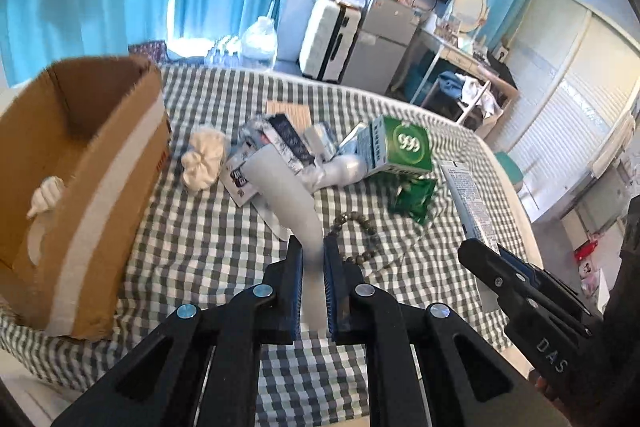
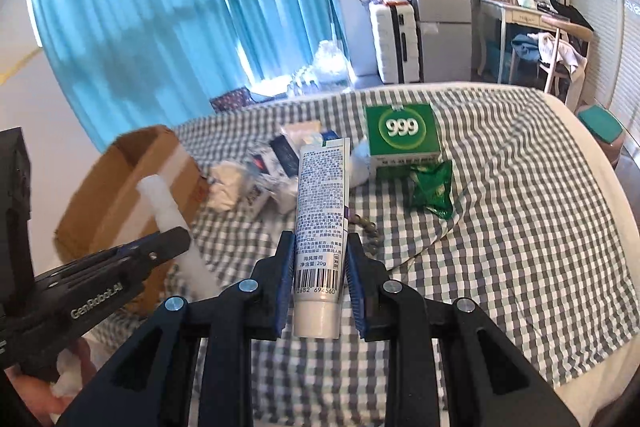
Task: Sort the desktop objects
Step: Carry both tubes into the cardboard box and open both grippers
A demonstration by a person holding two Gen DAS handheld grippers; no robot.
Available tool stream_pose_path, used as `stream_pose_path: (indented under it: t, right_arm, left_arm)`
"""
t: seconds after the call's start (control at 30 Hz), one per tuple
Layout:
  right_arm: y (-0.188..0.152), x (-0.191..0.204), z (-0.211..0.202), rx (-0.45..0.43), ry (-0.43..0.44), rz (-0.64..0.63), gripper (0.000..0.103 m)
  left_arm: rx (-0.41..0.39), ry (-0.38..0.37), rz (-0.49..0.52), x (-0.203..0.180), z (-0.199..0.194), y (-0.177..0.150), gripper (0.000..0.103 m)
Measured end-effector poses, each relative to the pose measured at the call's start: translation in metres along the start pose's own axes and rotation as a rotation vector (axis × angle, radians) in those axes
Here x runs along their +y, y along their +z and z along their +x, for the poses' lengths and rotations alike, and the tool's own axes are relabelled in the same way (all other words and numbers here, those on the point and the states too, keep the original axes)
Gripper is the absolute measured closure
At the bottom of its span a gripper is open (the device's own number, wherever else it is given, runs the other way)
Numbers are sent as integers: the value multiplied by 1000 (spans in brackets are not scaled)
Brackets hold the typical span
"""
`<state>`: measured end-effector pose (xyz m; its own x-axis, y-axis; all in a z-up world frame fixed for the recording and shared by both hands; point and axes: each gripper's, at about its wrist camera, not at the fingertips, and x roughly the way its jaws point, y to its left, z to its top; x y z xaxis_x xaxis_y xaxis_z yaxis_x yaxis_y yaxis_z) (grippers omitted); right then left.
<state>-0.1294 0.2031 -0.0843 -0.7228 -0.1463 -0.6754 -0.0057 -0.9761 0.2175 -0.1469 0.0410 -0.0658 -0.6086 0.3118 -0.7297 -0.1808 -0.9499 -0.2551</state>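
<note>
My left gripper [image 1: 312, 247] is shut on a white plastic bottle [image 1: 286, 199] and holds it above the checked cloth [image 1: 200, 239], right of the open cardboard box [image 1: 80, 163]. The bottle also shows in the right wrist view [image 2: 166, 211]. My right gripper [image 2: 318, 243] is shut on a white printed tube [image 2: 322, 211], held upright above the cloth; the tube also shows in the left wrist view [image 1: 468, 199]. A green 999 box [image 2: 402, 137], a green sachet [image 2: 432, 189], a bead bracelet [image 1: 360, 223], a white scrunchie [image 1: 202, 159] and small packets [image 1: 272, 143] lie on the cloth.
The cardboard box [image 2: 132, 187] stands at the left edge of the bed, with a white item [image 1: 44, 197] at its side. Beyond the bed are blue curtains [image 2: 180, 7], a white suitcase [image 2: 392, 39], a small fridge [image 2: 444, 27] and a desk [image 2: 532, 19].
</note>
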Motion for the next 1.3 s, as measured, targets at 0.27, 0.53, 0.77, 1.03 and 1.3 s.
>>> stream_pose_path:
  t: [0.27,0.53,0.77,1.03,1.3]
  right_arm:
    - [6,33,-53,-79,31,-57,79]
    - [10,75,-87,-124,63,-144,79]
    - [9,108,-95,-132,92,-208,79]
    - [21,150,-87,-135,131,-254,79]
    - [34,204,-55,-103,206,-300,79]
  left_arm:
    - [-31,-34,1,-1,-47,5,93]
    - [-92,-26,13,6,-89,11,93]
    - [-174,-5,-7,30,-122,23,93]
    - [-206,46,-28,68,-143,41,93]
    - [-214,123,-46,120,-146,58,93]
